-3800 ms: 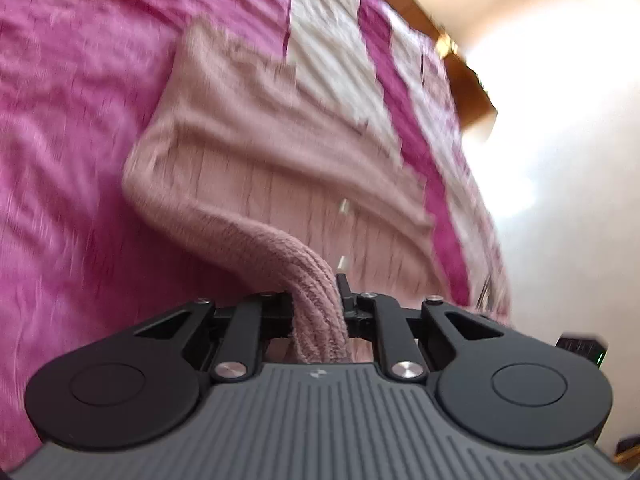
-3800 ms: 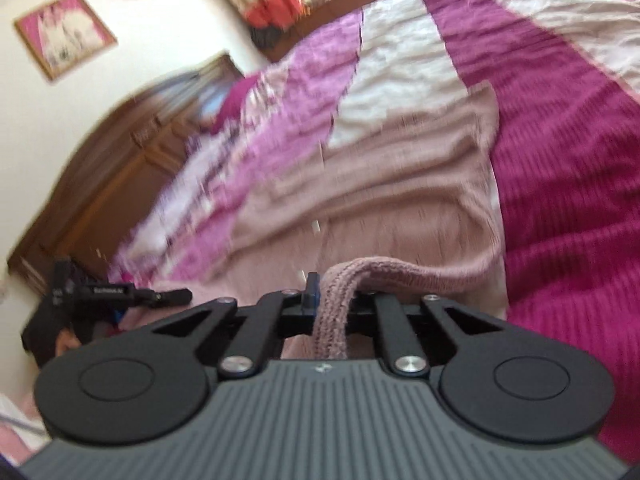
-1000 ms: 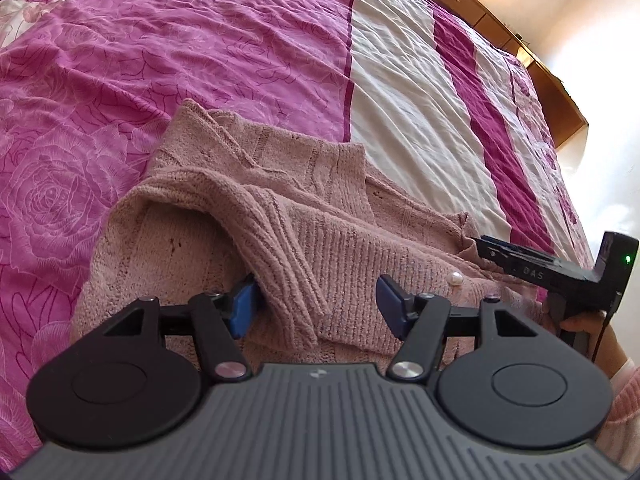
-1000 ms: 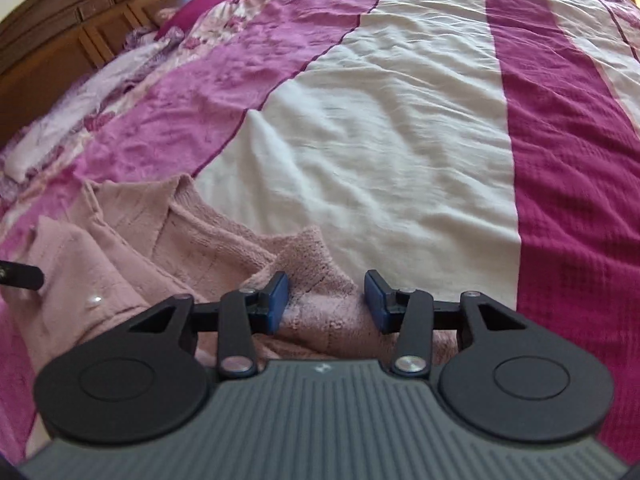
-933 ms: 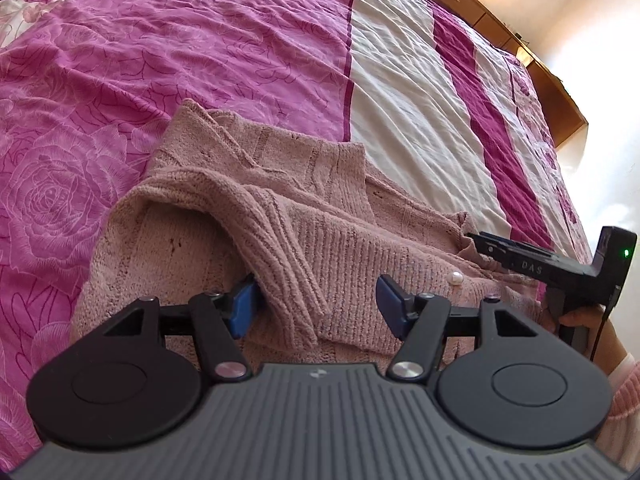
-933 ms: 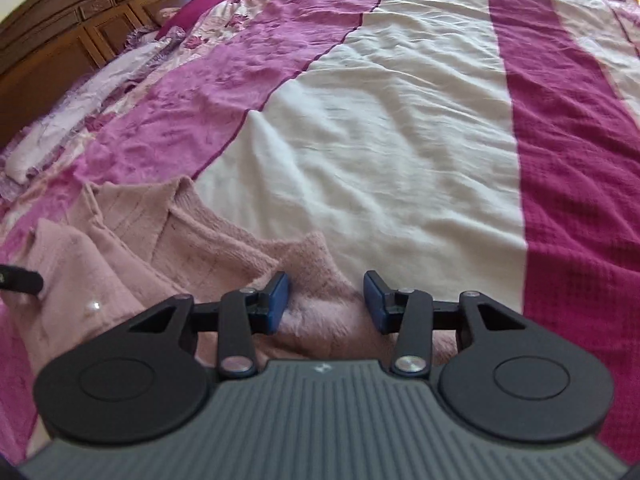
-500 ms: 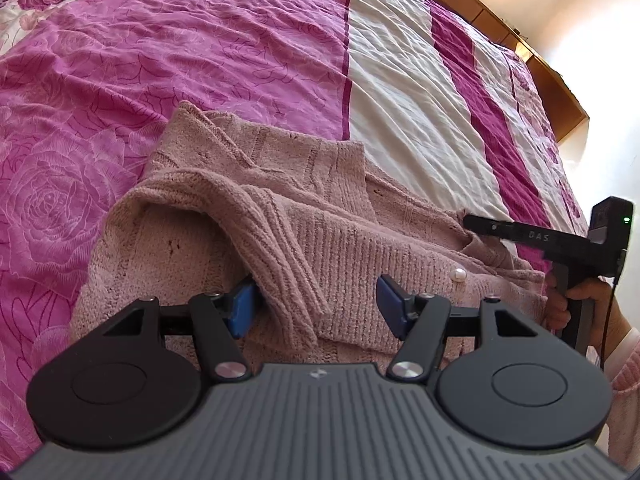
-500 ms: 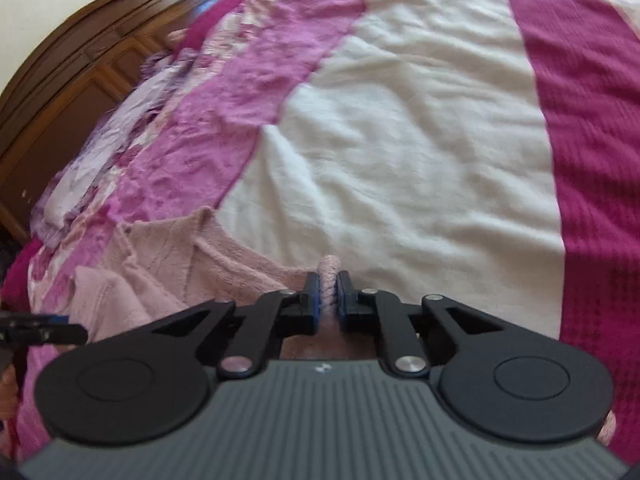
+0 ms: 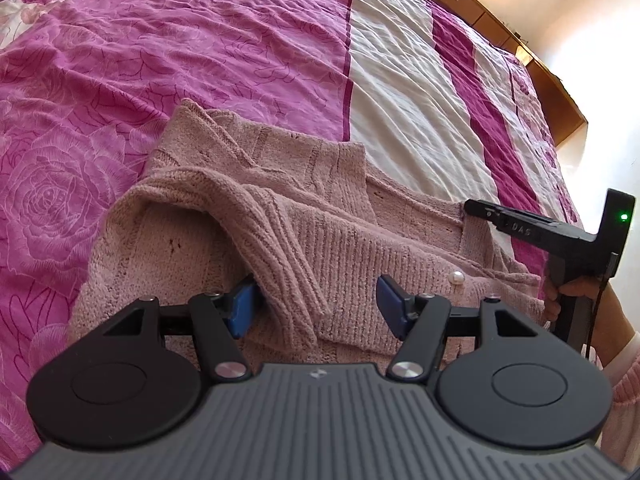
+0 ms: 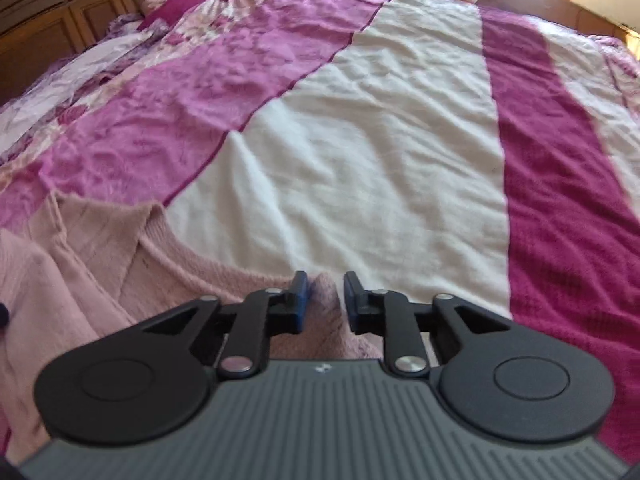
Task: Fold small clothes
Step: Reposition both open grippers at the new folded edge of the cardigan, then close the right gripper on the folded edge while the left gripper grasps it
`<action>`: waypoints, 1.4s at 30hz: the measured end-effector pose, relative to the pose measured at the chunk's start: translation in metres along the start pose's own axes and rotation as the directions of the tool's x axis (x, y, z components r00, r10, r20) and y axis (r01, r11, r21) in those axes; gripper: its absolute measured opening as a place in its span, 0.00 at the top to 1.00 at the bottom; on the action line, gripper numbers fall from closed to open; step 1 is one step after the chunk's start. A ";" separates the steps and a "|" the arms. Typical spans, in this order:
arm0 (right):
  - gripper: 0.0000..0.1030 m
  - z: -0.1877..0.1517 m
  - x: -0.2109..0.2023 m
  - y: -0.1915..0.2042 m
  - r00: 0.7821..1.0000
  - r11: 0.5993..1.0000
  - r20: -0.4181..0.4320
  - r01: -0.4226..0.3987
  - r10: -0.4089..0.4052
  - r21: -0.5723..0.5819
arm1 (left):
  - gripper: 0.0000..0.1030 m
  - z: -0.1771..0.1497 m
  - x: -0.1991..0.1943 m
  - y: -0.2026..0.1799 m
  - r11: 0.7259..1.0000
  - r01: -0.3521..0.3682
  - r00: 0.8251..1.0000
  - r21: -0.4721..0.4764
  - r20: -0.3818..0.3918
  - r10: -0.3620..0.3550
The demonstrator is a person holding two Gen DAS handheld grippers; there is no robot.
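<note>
A dusty-pink knitted sweater with a pearl button lies folded on the bed, one sleeve laid across its front. My left gripper is open and low over the near edge, blue pads either side of the sleeve end. In the left wrist view the right gripper hovers at the sweater's right edge, held by a hand. In its own view my right gripper is open by a narrow gap, with a small ridge of the sweater standing between the fingers.
The bedspread has magenta, cream and dark pink stripes and stretches far ahead. A dark wooden headboard stands at the back left in the right wrist view. Wooden furniture runs along the bed's far side by a bright wall.
Half a second ago the right gripper was pinched shut on a fold of the sweater's edge; its fingers have now parted. The left gripper has stayed open in the same place.
</note>
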State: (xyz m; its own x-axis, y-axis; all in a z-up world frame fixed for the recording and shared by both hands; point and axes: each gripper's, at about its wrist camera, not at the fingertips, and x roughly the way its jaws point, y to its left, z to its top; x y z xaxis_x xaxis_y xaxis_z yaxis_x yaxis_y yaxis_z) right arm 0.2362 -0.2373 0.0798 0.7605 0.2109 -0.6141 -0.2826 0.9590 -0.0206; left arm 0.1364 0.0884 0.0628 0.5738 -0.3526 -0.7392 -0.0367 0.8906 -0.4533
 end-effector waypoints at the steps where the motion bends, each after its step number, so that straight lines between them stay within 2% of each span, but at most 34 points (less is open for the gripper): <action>1: 0.75 0.001 -0.006 0.002 1.000 1.000 0.013 0.011 -0.011 0.005 | 0.34 0.000 -0.001 0.000 1.000 0.003 1.000 -0.003 -0.002 -0.003; 3: 0.59 -0.003 -0.022 0.002 0.999 0.999 0.043 0.026 -0.027 0.035 | 0.34 0.000 -0.006 0.001 1.000 0.017 1.000 -0.009 -0.007 -0.017; 5: 0.50 -0.008 -0.041 0.000 0.997 0.997 0.075 0.015 -0.020 0.072 | 0.34 0.000 -0.012 0.002 0.999 0.034 0.999 -0.016 -0.009 -0.035; 11: 0.50 -0.053 -0.115 -0.004 0.992 0.979 0.127 -0.019 -0.007 0.204 | 0.34 -0.009 -0.025 0.004 0.998 0.065 0.998 -0.011 -0.014 -0.065; 16: 0.50 -0.105 -0.152 -0.010 0.993 0.940 0.117 -0.024 -0.017 0.339 | 0.34 -0.017 -0.024 0.010 0.997 0.057 0.998 -0.045 -0.016 -0.057; 20: 0.50 -0.136 -0.162 -0.008 0.995 0.914 0.093 -0.010 -0.030 0.406 | 0.34 -0.019 -0.026 0.011 0.998 0.046 0.999 -0.051 0.008 -0.045; 23: 0.50 -0.148 -0.160 -0.007 0.996 0.897 0.088 -0.034 -0.005 0.441 | 0.34 -0.019 -0.027 0.009 0.999 0.030 0.999 -0.043 0.020 -0.029; 29: 0.50 -0.147 -0.143 -0.008 0.995 0.884 0.097 -0.045 0.000 0.465 | 0.34 -0.018 -0.025 0.013 0.999 0.004 0.999 -0.032 0.038 -0.002; 30: 0.50 -0.147 -0.140 -0.009 0.995 0.882 0.098 -0.052 0.007 0.468 | 0.39 -0.017 -0.022 0.015 0.999 0.014 0.999 -0.029 0.034 -0.013; 31: 0.50 -0.146 -0.136 -0.010 0.995 0.881 0.101 -0.060 0.014 0.469 | 0.57 -0.016 -0.018 0.017 0.999 0.029 0.999 -0.025 0.027 -0.028; 32: 0.63 -0.144 -0.135 -0.010 0.994 0.879 0.107 -0.064 0.015 0.472 | 0.67 -0.015 -0.015 0.019 0.999 0.031 0.999 -0.032 0.017 -0.031; 33: 0.85 -0.144 -0.136 -0.012 0.994 0.878 0.112 -0.064 0.012 0.474 | 0.77 -0.013 -0.013 0.022 0.998 0.039 0.999 -0.048 0.008 -0.039; 34: 0.90 -0.142 -0.136 -0.014 0.993 0.874 0.117 -0.067 0.012 0.482 | 0.82 -0.011 -0.012 0.025 0.996 0.058 0.998 -0.066 0.007 -0.058; 37: 0.92 -0.136 -0.141 -0.026 0.983 0.840 0.185 -0.115 0.017 0.530 | 0.84 -0.004 -0.018 0.030 0.989 0.120 0.992 -0.086 0.047 -0.116; 42: 0.92 -0.116 -0.141 -0.042 0.962 0.823 0.270 -0.125 -0.035 0.555 | 0.85 0.026 -0.024 0.027 0.986 0.143 0.981 -0.083 0.145 -0.130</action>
State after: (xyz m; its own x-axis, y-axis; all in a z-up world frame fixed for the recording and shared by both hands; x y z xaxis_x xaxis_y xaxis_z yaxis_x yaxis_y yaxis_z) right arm 0.0728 -0.3297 0.0754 0.8996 0.2201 -0.3773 -0.0035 0.8674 0.4976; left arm 0.1426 0.1286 0.0807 0.6861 -0.4197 -0.5942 -0.0224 0.8042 -0.5939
